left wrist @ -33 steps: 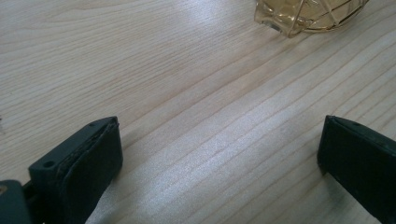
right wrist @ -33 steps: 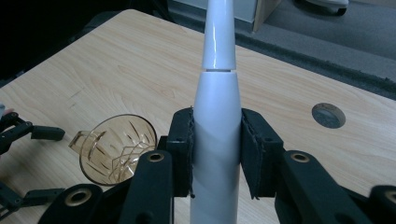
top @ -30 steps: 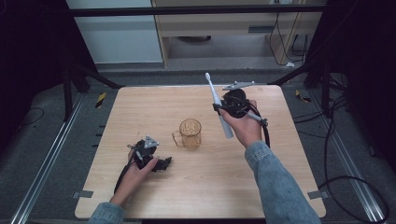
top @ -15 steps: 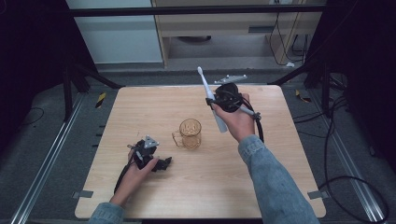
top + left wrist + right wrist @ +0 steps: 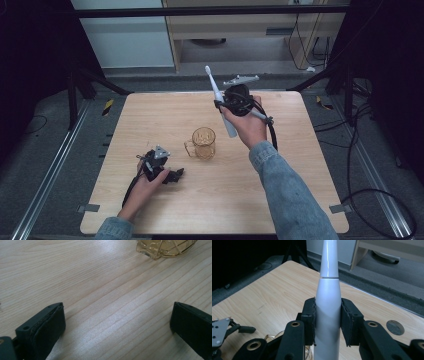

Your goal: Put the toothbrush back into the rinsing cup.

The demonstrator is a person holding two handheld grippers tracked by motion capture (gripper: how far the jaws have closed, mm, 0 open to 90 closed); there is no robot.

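Note:
A white electric toothbrush (image 5: 220, 102) is held up in the air over the table's far middle, head pointing up and away. My right gripper (image 5: 223, 106) is shut on its handle; in the right gripper view both pads press the white toothbrush body (image 5: 327, 312). An amber glass mug (image 5: 202, 143) stands on the wooden table (image 5: 150, 115), just below and left of the raised brush. My left gripper (image 5: 176, 175) rests on the table at the front left, open, with bare wood between its jaws. The mug's base (image 5: 165, 247) shows ahead of it in the left gripper view.
Dark metal stands and cables flank the table on both sides. A small round metal disc (image 5: 395, 327) is set into the tabletop near the far edge. Cabinets stand behind the table. Open tabletop lies at the left and at the front right.
My right hand has carried the toothbrush up and to the left, closer to a spot above the mug. My left gripper has stayed where it was.

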